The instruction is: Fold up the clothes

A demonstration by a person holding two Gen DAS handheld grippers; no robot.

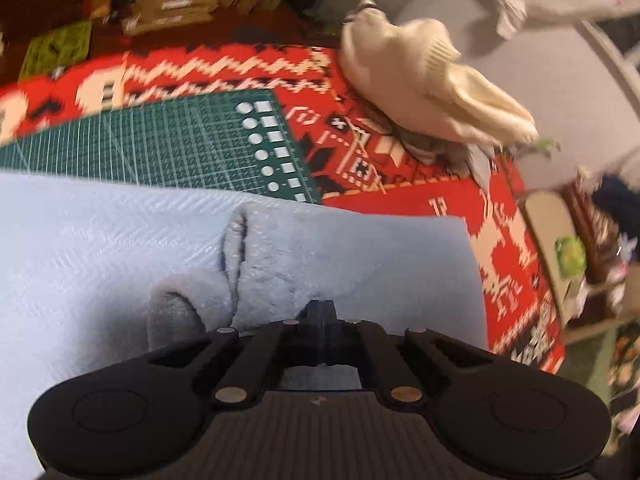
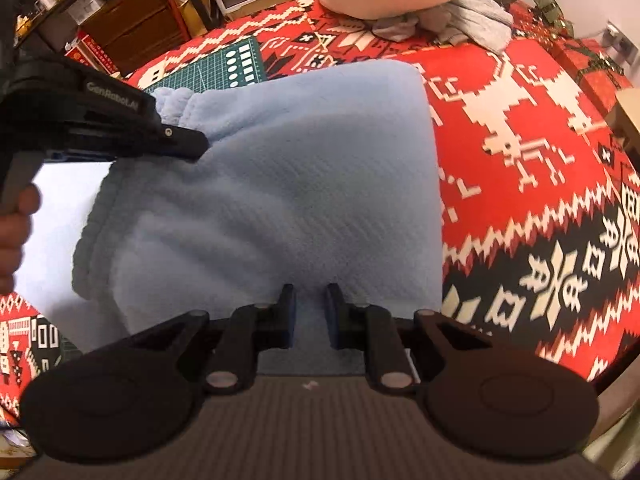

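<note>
Light-blue fleece garment [image 2: 288,184], long axis running away toward green cutting mat [image 2: 240,66]; left gripper [image 1: 320,312] closed on its waistband, right gripper [image 2: 311,308] clamped on near edge

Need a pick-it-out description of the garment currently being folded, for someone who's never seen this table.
Find the red patterned tablecloth with white reindeer; a green cutting mat lies on it. The light blue fleece garment sits nearest the camera, overlapping the mat's near edge, with both grippers at it. Unlike the cream knit and grey clothes heaped at the far end, it is pale blue, fluffy and lies spread flat.
</note>
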